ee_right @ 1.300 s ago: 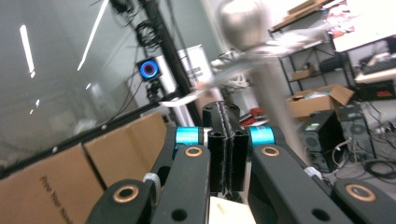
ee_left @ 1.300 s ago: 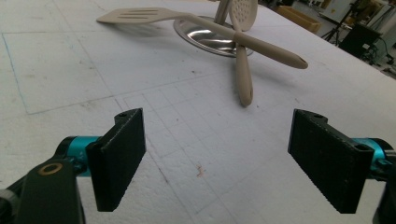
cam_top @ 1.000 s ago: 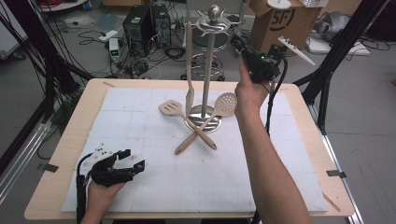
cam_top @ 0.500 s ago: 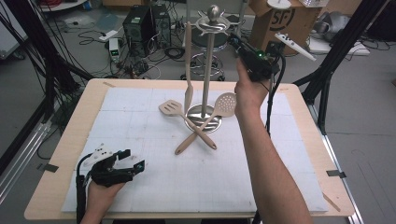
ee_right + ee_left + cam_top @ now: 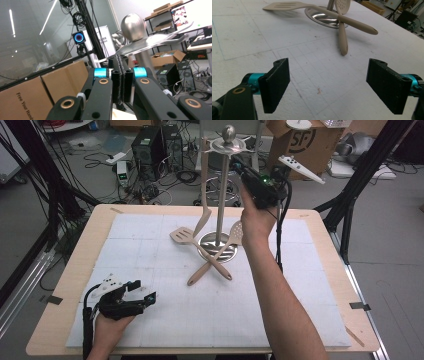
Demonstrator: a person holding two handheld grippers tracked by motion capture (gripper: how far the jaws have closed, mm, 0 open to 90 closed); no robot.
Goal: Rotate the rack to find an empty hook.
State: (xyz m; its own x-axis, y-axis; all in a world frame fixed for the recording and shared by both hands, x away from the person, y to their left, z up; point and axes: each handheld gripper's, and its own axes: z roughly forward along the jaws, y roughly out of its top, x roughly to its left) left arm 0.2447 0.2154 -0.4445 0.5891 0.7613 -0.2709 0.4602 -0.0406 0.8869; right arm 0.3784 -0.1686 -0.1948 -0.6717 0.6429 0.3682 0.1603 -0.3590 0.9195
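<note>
high view – right gripper (image 5: 239, 166): raised well above the worktop (image 5: 320, 290), its tip just beside the top disc of the utensil stand (image 5: 220, 215).
high view – hanging utensil (image 5: 204, 195): a beige tool is seen hung from the disc on the stand's left side.
high view – loose utensils: a slotted spatula (image 5: 192, 245) and a perforated spoon (image 5: 227, 247) are laid crossed over the stand's round base.
high view – left gripper (image 5: 142, 299): rested low on the worktop near its front left corner, well apart from the stand.
left gripper view – fingers (image 5: 275, 85): held wide apart, nothing between them; the slotted spatula (image 5: 287, 5) and the perforated spoon (image 5: 342, 30) are seen ahead.
right gripper view – fingers (image 5: 117, 72): pressed together with nothing between them, just under the disc's edge, below the stand's ball knob (image 5: 133, 23).
</note>
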